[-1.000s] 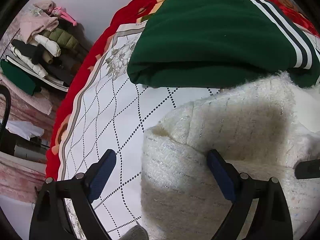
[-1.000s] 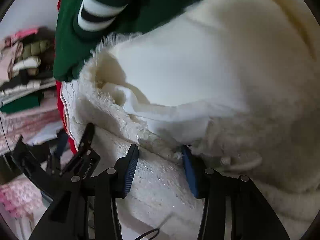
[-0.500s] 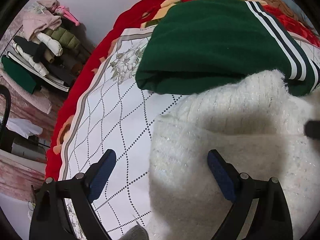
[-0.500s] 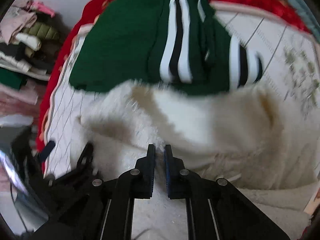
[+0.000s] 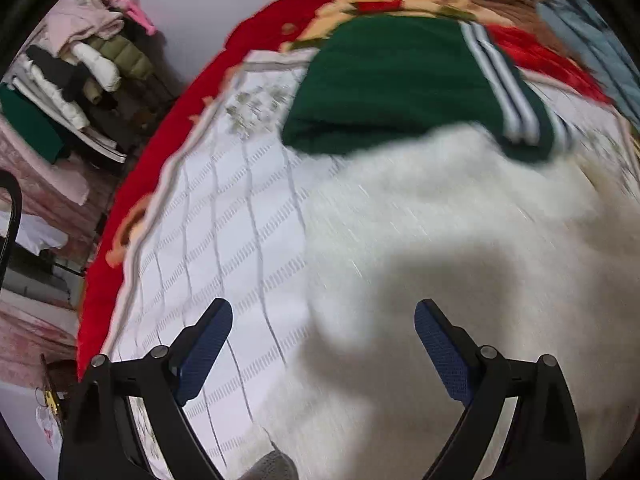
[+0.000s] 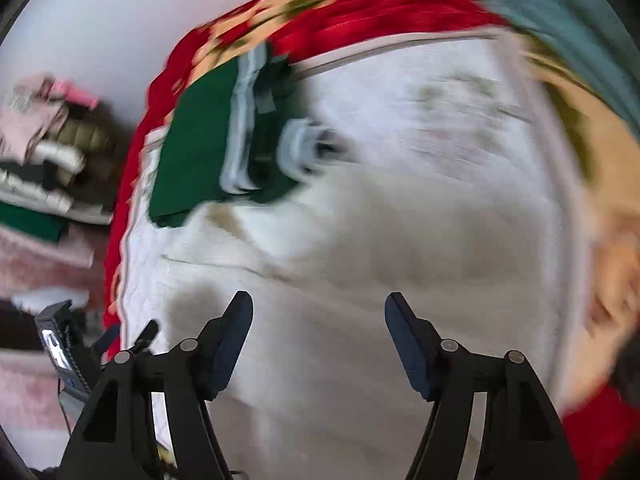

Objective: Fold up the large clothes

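A fluffy cream-white knit garment (image 5: 460, 240) lies folded on the bed, under and ahead of both grippers; it also shows in the right wrist view (image 6: 360, 280). A folded dark green garment with white stripes (image 5: 392, 80) lies beyond it, touching its far edge, and shows blurred in the right wrist view (image 6: 200, 148). My left gripper (image 5: 323, 334) is open and empty above the cream garment's left edge. My right gripper (image 6: 319, 326) is open and empty above the cream garment. Both views are motion-blurred.
The bed has a white quilt with a diamond pattern (image 5: 224, 220) and a red floral blanket border (image 5: 168, 128). A pile of clothes (image 5: 80, 72) stands left of the bed by the wall. A blue-grey cloth (image 6: 560, 12) lies at the far right.
My right gripper shut on the cream garment, then opened and let it go. Both grippers have pulled back and up; the cream garment now lies flatter on the bed.
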`<state>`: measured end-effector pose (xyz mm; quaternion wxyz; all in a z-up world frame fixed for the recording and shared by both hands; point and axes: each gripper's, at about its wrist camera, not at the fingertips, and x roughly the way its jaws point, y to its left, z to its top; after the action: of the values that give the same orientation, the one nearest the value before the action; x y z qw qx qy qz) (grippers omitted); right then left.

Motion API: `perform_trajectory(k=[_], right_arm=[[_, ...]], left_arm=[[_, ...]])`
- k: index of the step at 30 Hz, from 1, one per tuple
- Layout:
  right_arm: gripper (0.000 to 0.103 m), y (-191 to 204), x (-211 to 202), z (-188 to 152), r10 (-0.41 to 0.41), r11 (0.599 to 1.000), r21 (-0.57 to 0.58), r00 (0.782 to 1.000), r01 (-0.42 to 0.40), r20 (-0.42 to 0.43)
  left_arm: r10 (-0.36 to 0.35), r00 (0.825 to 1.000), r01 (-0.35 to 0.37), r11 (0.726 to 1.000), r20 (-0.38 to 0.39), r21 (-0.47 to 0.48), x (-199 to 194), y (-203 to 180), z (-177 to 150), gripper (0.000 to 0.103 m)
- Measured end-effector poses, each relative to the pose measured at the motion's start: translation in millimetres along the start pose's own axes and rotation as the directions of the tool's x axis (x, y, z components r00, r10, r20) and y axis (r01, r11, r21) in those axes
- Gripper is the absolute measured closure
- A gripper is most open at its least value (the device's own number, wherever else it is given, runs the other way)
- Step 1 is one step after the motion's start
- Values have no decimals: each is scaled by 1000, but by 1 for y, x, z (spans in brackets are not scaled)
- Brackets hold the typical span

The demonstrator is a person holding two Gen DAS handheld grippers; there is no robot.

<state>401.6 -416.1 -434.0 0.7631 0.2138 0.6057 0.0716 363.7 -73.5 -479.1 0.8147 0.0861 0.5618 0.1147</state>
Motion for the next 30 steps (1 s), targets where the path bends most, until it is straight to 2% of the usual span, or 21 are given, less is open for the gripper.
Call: perform_trajectory(k=[4, 7, 9, 11, 12, 13, 14, 16, 17, 20, 22, 24, 26, 30], right_arm=[[32, -89, -33, -61, -84, 986, 135, 993, 95, -88], [32, -121, -14, -104, -140, 970, 177, 977, 168, -159], [33, -131, 7, -116, -166, 969, 149, 968, 196, -191], [36, -132, 31, -117, -200, 974, 61, 955, 218, -217], [59, -128, 42, -119, -222, 973, 10, 950, 230, -219], [80, -127, 51, -117, -285, 958, -36, 935, 284, -209], [80, -135, 57, -113, -309, 949, -2, 931, 315, -194], [79, -168, 59, -112, -188, 946, 225, 960, 235, -209], [79, -171, 56, -111, -166, 944, 250, 965, 215, -203], [76, -162, 49, -114, -130, 968, 190, 975, 164, -179], [63, -157, 54, -116, -137, 977, 136, 971, 166, -196], [61, -152, 64, -115, -153, 980, 94, 967, 175, -204], [59, -147, 72, -108, -171, 981, 58, 963, 186, -209], [59, -136, 81, -86, -140, 987, 52, 968, 153, -209]], left_arm=[[-38, 997, 43, 995, -61, 88, -9, -39, -46, 10], [-38, 995, 51, 988, -87, 146, -6, -69, -72, 10], [-19, 996, 35, 980, -84, 194, -2, -92, -85, 10], [23, 996, -4, 977, -86, 212, 8, -105, -91, 10], [39, 995, -18, 979, -96, 204, 13, -105, -92, 10], [58, 992, -38, 983, -110, 182, 16, -100, -92, 10], [78, 989, -59, 987, -125, 147, 18, -89, -91, 10], [104, 984, -95, 993, -146, 66, 19, -61, -88, 10], [130, 980, -129, 991, -151, 20, 20, -41, -87, 10], [196, 963, -211, 975, -186, -65, 36, 9, -83, 10], [224, 954, -246, 965, -201, -91, 55, 30, -79, 10], [254, 946, -270, 961, -202, -60, 80, 39, -73, 10], [252, 946, -258, 966, -205, -7, 104, 39, -67, 7], [273, 953, -268, 962, -131, 54, 106, 37, -63, 0]])
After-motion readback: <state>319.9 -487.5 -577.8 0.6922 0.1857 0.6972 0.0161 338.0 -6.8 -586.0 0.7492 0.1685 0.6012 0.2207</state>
